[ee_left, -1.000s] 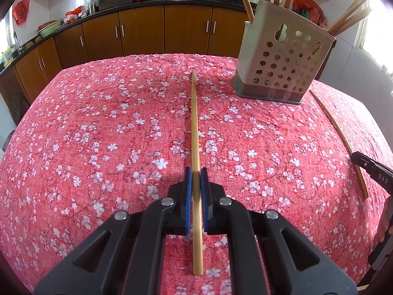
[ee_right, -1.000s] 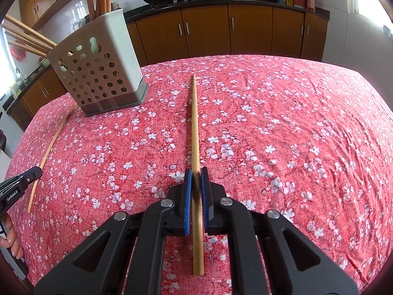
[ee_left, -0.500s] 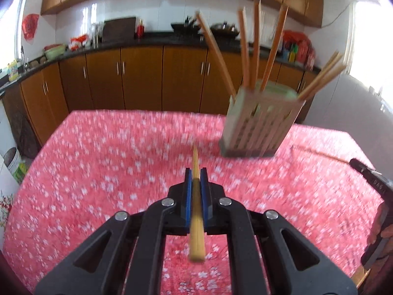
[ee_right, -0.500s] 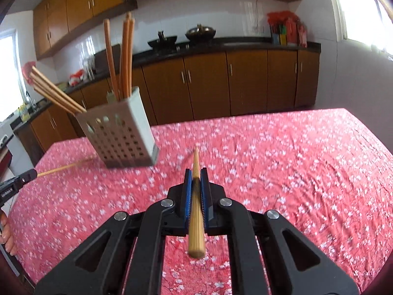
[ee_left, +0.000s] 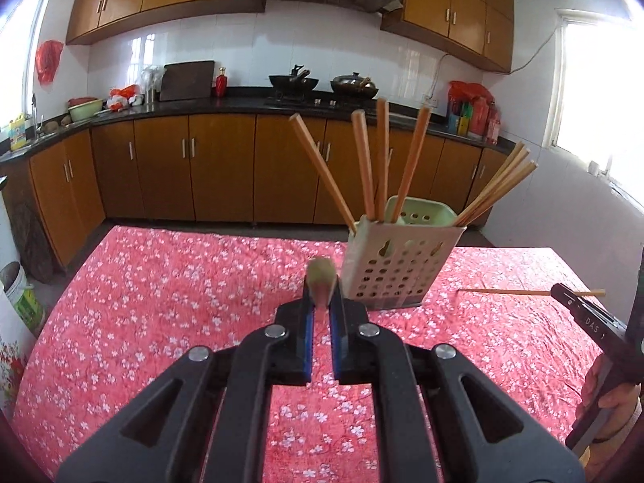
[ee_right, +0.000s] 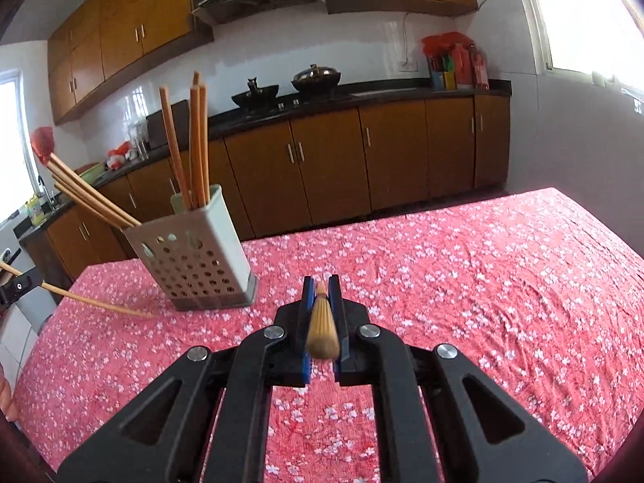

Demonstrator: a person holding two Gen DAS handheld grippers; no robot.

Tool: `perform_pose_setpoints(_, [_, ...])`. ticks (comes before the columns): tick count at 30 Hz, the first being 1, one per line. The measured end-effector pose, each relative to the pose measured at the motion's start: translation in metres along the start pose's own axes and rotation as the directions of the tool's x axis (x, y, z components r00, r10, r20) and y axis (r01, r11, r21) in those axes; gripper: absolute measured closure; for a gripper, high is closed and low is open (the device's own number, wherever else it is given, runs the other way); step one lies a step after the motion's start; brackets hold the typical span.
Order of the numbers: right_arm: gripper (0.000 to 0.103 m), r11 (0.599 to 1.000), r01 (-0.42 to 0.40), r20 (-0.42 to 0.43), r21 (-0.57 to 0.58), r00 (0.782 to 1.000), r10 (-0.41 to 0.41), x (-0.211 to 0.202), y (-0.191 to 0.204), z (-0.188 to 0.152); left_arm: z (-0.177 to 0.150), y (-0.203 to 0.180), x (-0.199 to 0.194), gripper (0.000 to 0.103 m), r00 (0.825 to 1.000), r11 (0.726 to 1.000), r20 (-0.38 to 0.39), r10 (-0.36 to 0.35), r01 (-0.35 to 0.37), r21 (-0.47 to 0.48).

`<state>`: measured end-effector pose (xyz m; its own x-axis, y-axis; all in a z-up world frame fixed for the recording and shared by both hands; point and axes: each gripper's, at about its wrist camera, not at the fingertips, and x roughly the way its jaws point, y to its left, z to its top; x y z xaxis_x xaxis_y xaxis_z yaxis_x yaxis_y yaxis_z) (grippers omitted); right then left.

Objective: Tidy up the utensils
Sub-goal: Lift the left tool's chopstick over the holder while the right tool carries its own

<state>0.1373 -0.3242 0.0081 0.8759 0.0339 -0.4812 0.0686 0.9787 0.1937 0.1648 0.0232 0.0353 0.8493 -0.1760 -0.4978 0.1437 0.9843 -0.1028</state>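
My left gripper is shut on a wooden chopstick, lifted off the table and seen end-on. My right gripper is shut on another wooden chopstick, also raised and pointing toward the camera. The pale perforated utensil holder stands on the red floral tablecloth, just right of the left gripper; in the right wrist view the holder is ahead on the left. Several chopsticks stand in it. The right gripper's chopstick also shows at the right edge of the left wrist view.
The table with the red floral cloth fills the foreground. Behind it are brown kitchen cabinets, a black counter with woks and a bright window on the right. The other gripper's body is at the right edge.
Both grippers have lifted their chopsticks off the tablecloth and tilted upward; the sticks that lay flat a second ago now point toward the cameras, and the holder looks nearer.
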Motion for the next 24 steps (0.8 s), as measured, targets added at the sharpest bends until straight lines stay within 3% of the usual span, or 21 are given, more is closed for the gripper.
perform_pose_setpoints(13, [0.096,0.996,-0.092,0.092,0.003,0.992,0.091,-0.028,0.017,0.034,0.023,-0.015,-0.023,0.095,0.994,0.996,0.076,-0.081,0.078,0.045])
perform_pose_setpoints(20, [0.096,0.968,-0.244,0.193,-0.057,0.949,0.25,-0.067,0.047,0.076,0.057,-0.035,-0.045,0.095,0.972,0.985,0.165,-0.17,0.161,0.064])
perform_pose_setpoints(24, [0.096,0.956,-0.279,0.248,-0.095,0.923,0.294,-0.08,0.062,0.093,0.077,-0.045,-0.055,0.095,0.954,0.983,0.241,-0.182,0.171,0.065])
